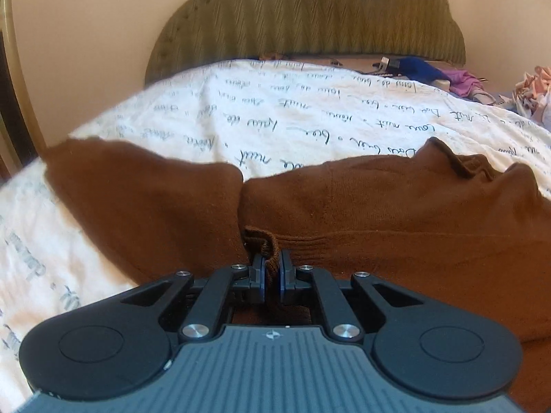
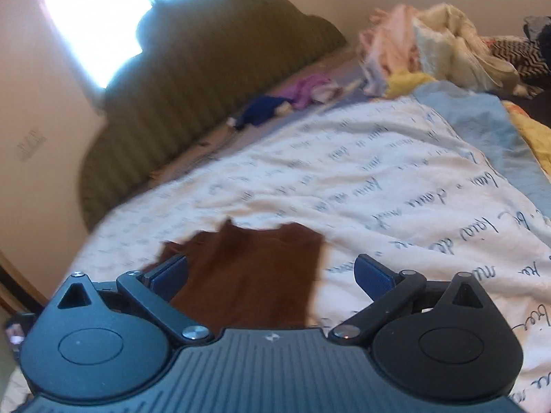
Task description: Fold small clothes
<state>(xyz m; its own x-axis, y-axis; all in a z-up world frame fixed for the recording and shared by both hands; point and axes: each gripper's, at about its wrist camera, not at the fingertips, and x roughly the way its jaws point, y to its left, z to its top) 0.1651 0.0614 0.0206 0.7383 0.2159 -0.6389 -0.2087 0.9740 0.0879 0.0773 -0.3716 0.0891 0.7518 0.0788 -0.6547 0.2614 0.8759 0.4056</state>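
A small brown knit sweater lies on the white bedspread with handwriting print. Its sleeve stretches to the left. My left gripper is shut on the sweater's ribbed hem, close to the cloth. In the right wrist view the same brown sweater lies flat on the bedspread, just ahead of and below my right gripper. That gripper is open and empty, held above the cloth. The right wrist view is blurred.
An olive green headboard stands at the far end of the bed. Blue and purple clothes lie near it. A heap of pale clothes and a light blue sheet lie at the right.
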